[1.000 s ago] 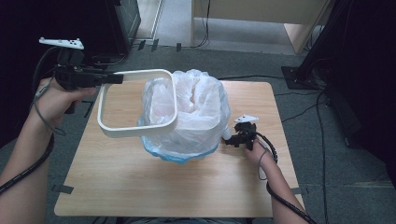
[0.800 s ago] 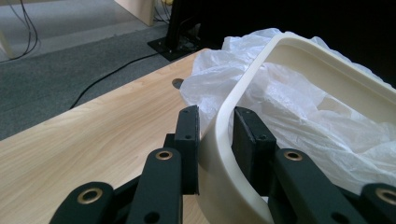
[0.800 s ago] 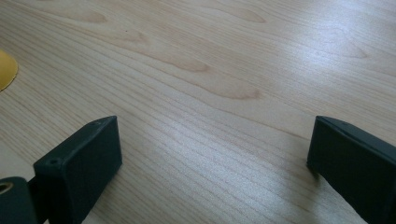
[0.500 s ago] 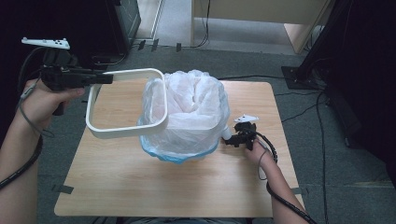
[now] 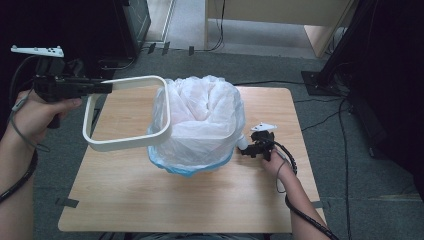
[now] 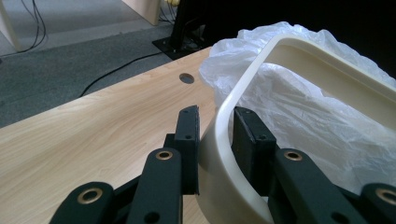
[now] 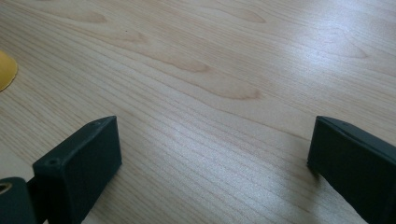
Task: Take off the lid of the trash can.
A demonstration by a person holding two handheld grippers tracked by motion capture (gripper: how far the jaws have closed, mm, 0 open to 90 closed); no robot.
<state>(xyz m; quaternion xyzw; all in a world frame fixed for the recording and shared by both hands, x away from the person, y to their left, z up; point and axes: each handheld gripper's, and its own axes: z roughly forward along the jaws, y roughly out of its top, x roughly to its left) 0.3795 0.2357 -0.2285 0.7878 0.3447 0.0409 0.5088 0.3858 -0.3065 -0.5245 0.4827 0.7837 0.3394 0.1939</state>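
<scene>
A white rounded-rectangle ring hangs in the air, left of and partly in front of a bin lined with a white plastic bag. The bin's blue base stands on the wooden table. My left gripper is shut on the ring's far left corner. In the left gripper view, my left gripper has the ring clamped between its black pads. My right gripper rests low at the bin's right side. In the right gripper view, my right gripper stands open over bare wood.
Grey carpet with black cables surrounds the table. A black stand base sits at the far right corner. The tabletop has a small round hole. A yellow patch shows at the left edge of the right gripper view.
My left gripper has carried the ring to the left, away from the bin's top. The right gripper has stayed where it was.
</scene>
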